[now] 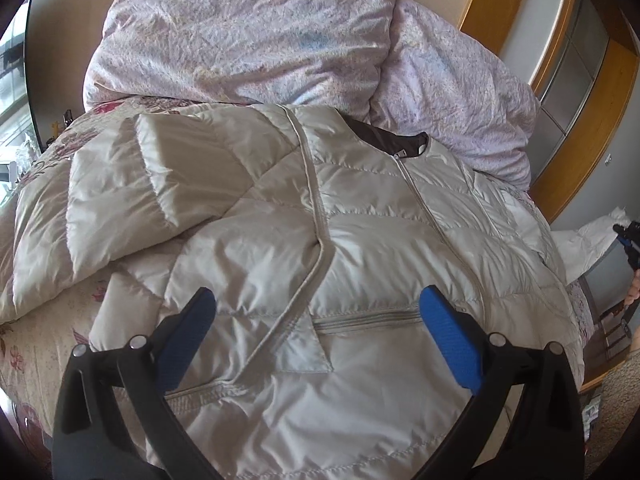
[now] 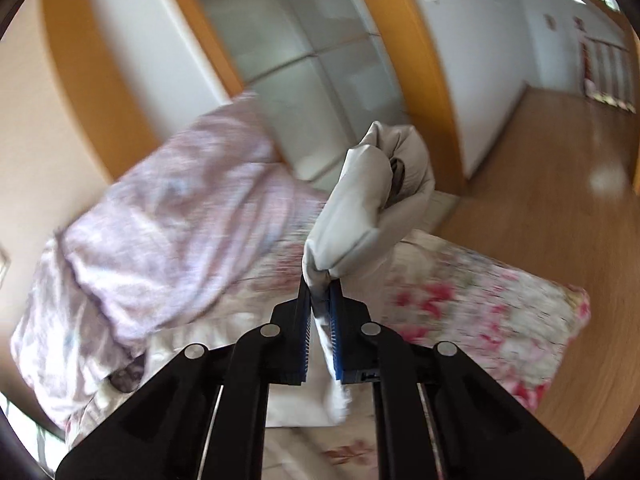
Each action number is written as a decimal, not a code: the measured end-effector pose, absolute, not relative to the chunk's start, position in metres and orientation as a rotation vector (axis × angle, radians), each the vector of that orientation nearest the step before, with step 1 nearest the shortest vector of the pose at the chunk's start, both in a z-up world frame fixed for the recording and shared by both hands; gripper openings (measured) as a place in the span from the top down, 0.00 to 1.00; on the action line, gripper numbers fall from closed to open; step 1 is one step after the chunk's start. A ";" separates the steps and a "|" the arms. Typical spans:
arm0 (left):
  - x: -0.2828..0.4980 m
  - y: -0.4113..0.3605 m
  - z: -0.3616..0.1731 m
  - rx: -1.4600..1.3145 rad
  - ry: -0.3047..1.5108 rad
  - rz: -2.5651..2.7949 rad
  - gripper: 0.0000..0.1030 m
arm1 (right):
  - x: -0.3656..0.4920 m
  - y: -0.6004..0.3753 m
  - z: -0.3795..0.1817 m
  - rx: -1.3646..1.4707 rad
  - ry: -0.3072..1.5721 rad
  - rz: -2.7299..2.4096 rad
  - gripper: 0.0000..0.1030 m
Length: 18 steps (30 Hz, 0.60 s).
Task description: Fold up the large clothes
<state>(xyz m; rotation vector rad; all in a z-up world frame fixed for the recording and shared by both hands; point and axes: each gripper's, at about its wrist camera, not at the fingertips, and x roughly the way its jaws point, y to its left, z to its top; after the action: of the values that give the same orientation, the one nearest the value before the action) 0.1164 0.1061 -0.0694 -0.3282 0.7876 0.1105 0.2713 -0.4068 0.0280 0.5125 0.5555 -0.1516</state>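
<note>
Two risks from here, biggest first. Bed (image 1: 24, 364) carries everything: cream puffer jacket (image 1: 360, 240) lies zipped, front up, across the floral cover, collar at 12 o'clock, hem at 6. One sleeve (image 1: 132, 184) at 9–10 o'clock is already laid in over the chest. Crumpled lilac duvet (image 1: 248, 36) is heaped at 12, butting the collar.

Risk 1: slippery padded shell. Right tongs (image 2: 320, 284) are pressed together, pinching the other sleeve's cuff (image 2: 360, 208) by a thin bite of fabric, with the puffy bulk hanging beyond the tips. I judge a fast swing inward could pull it free.

Risk 2: body drags. Left tongs (image 1: 316, 300) are spread wide, hovering over the pocket zip (image 1: 368, 316) near the hem, gripping nothing. With the body unpinned, a tug on the sleeve likely slides the whole jacket toward 3 and undoes the laid sleeve.

Risk 3: puff springs back, so folds won't stay flat without pressing.

Edges and room: bed edge at 3–4 o'clock is close to the jacket's side, with wooden floor (image 2: 540, 152) below. Duvet blocks any shift toward 12. Open cover at 7–9 o'clock gives spare room. Wardrobe (image 2: 304, 52) stands beyond the bed, well apart. Right-wrist view is blurred, so finer contact is unclear.
</note>
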 end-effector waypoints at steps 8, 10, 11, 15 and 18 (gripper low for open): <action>0.099 0.136 -0.065 -0.381 0.768 0.147 0.02 | 0.293 -0.242 0.067 0.355 0.563 0.310 0.91; 0.092 0.143 -0.063 -0.385 0.755 0.175 0.02 | 0.295 -0.195 0.065 0.321 0.590 0.435 0.91; 0.088 0.148 -0.062 -0.389 0.748 0.187 0.02 | 0.297 -0.174 0.062 0.307 0.609 0.483 0.91; 0.073 0.168 -0.060 -0.405 0.728 0.266 0.02 | 0.305 -0.107 0.033 0.255 0.710 0.613 0.91; 0.063 0.185 -0.061 -0.417 0.731 0.335 0.02 | 0.307 -0.059 -0.004 0.165 0.801 0.622 0.91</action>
<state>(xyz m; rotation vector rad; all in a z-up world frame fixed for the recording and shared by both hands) 0.0635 0.1850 -0.0612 -0.4170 0.7310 0.3346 0.3066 -0.0592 -0.0042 0.1650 0.8009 0.6222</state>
